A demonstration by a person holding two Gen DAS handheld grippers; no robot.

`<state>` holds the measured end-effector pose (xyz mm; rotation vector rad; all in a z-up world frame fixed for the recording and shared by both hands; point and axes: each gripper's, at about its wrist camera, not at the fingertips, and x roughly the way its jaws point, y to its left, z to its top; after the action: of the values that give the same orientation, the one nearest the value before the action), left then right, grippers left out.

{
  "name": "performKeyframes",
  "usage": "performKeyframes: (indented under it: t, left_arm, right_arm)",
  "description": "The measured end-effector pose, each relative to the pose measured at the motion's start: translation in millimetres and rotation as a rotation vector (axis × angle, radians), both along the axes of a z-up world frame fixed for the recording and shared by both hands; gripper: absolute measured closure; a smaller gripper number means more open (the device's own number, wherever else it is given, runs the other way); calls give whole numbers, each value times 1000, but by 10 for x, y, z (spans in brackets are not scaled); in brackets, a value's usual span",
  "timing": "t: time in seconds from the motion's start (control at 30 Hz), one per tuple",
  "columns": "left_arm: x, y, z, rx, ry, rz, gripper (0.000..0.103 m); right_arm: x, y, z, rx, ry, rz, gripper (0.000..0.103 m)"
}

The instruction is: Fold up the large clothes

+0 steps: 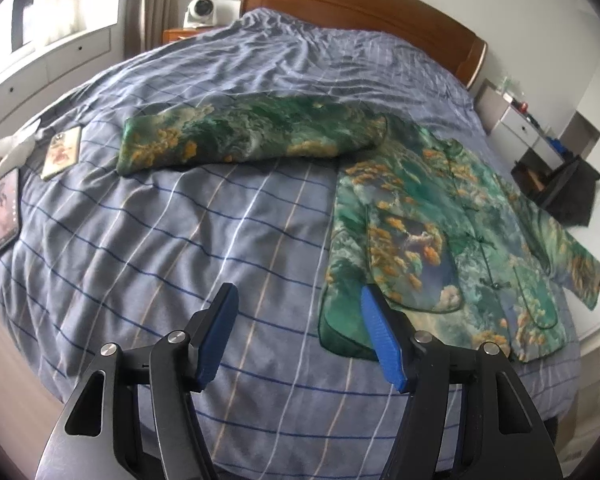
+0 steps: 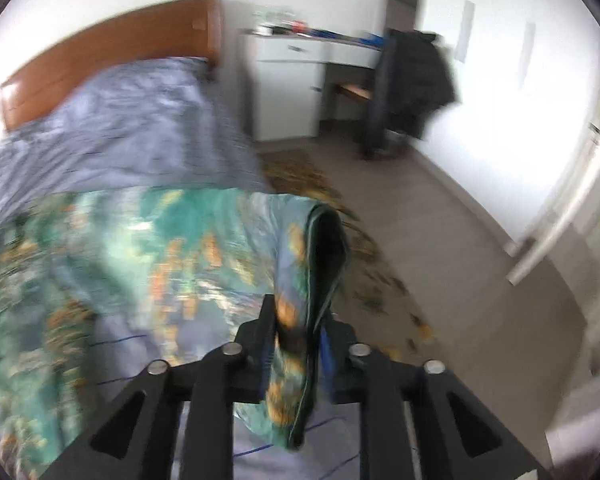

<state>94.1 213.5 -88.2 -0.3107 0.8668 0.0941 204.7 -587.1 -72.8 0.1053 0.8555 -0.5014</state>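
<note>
The right gripper (image 2: 300, 340) pinches the jacket (image 1: 440, 232) sleeve at the bed (image 1: 180, 240) edge, while the left gripper (image 1: 296, 312) is spread wide.

The left gripper (image 1: 298, 312) hangs open above the bed (image 1: 180, 220), beside the green jacket (image 1: 440, 248).

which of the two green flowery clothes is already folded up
The bundle farther up the bed, toward the headboard, is folded into a long compact shape. The jacket beside the left gripper lies spread open, its sleeve pinched by the right gripper.
</note>
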Motion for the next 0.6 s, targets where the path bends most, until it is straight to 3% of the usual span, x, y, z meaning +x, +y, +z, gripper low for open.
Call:
performKeyframes:
  t: [0.13, 0.2, 0.23, 0.4, 0.5, 0.6]
  left_arm:
    - [-21, -11, 0, 27, 7, 8, 25]
    - [-8, -18, -19, 27, 9, 10, 23]
    - [9, -29, -37, 21, 13, 6, 23]
    - [95, -159, -124, -5, 24, -23, 18]
    - [191, -269, -225, -33, 36, -89, 7]
    - [360, -273, -423, -140, 63, -151, 6]
  right_arm:
    - [-156, -346, -51, -28, -30, -174, 62]
    - [-266, -365, -38, -14, -66, -182, 51]
    - [-323, -320, -41, -13, -77, -167, 51]
    - [-569, 205, -153, 17, -77, 0, 43]
    - [-760, 656, -264, 125, -96, 139, 37]
    - [-911, 1064, -461, 259, -69, 286, 33]
